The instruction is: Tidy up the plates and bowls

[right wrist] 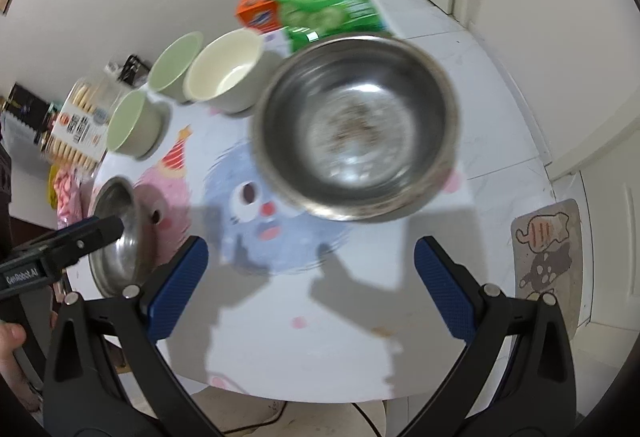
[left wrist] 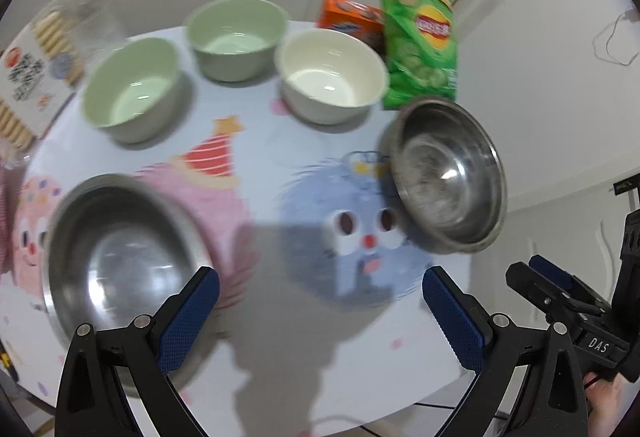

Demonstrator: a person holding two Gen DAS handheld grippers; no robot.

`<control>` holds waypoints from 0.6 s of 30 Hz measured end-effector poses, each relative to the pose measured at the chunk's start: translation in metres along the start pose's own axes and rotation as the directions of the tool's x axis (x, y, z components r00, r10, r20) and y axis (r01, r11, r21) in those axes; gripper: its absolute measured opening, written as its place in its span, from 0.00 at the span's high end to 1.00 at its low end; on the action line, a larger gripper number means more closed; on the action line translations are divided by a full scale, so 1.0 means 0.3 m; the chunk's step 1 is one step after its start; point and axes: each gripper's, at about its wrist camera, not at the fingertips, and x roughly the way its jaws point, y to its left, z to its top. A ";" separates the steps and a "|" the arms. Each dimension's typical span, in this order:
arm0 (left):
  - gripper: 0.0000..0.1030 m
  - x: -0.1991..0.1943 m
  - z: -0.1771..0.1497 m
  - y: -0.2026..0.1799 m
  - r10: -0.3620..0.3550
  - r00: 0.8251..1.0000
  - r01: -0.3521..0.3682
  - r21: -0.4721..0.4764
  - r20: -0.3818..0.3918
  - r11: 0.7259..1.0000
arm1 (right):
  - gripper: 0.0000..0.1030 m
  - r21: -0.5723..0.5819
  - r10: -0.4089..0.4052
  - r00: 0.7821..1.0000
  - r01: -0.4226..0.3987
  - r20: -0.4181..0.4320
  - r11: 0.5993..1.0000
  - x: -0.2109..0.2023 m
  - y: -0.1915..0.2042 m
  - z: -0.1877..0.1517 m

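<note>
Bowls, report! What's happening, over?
Left gripper open, empty. Right gripper open, empty. Five bowls unstacked; steel bowl ahead. Path clear.

"DAS" on right gripper point(left wrist: 560, 279), "GenRobot.AI" on left gripper point(right wrist: 100, 229)

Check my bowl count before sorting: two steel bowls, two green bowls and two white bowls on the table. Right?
Not quite: there is only one white bowl, as the left wrist view shows. The two steel bowls and two green bowls are right.
</note>
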 end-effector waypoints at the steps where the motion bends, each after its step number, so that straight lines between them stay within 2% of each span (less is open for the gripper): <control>1: 0.00 0.027 0.016 -0.037 0.002 1.000 -0.002 -0.003 -0.010 1.000 | 0.00 0.009 0.001 1.000 -0.001 0.002 1.000 -0.002 -0.030 0.017; 5: 0.00 0.116 0.057 -0.113 0.009 0.999 -0.011 -0.040 -0.038 0.999 | 0.00 0.043 -0.003 1.000 0.004 -0.015 0.999 0.011 -0.129 0.072; 11: 0.01 0.225 0.099 -0.177 0.077 0.996 -0.080 -0.055 -0.051 0.995 | 0.00 0.100 0.033 0.998 -0.027 -0.057 0.995 0.085 -0.237 0.142; 13: 0.03 0.262 0.112 -0.189 0.068 0.995 -0.073 -0.075 -0.068 0.995 | 0.00 0.128 0.029 0.997 -0.019 -0.073 0.992 0.113 -0.266 0.158; 14: 0.04 0.278 0.120 -0.190 0.055 0.995 -0.062 -0.093 -0.079 0.994 | 0.00 0.139 0.038 0.996 -0.026 -0.086 0.990 0.130 -0.277 0.167; 16: 0.21 0.302 0.138 -0.191 0.048 0.995 -0.059 -0.127 -0.090 0.990 | 0.01 0.125 0.033 0.994 -0.020 -0.104 0.992 0.156 -0.286 0.184; 18: 0.31 0.320 0.149 -0.190 0.066 0.993 -0.079 -0.137 -0.100 0.987 | 0.10 0.103 0.019 0.993 -0.007 -0.113 0.995 0.175 -0.291 0.196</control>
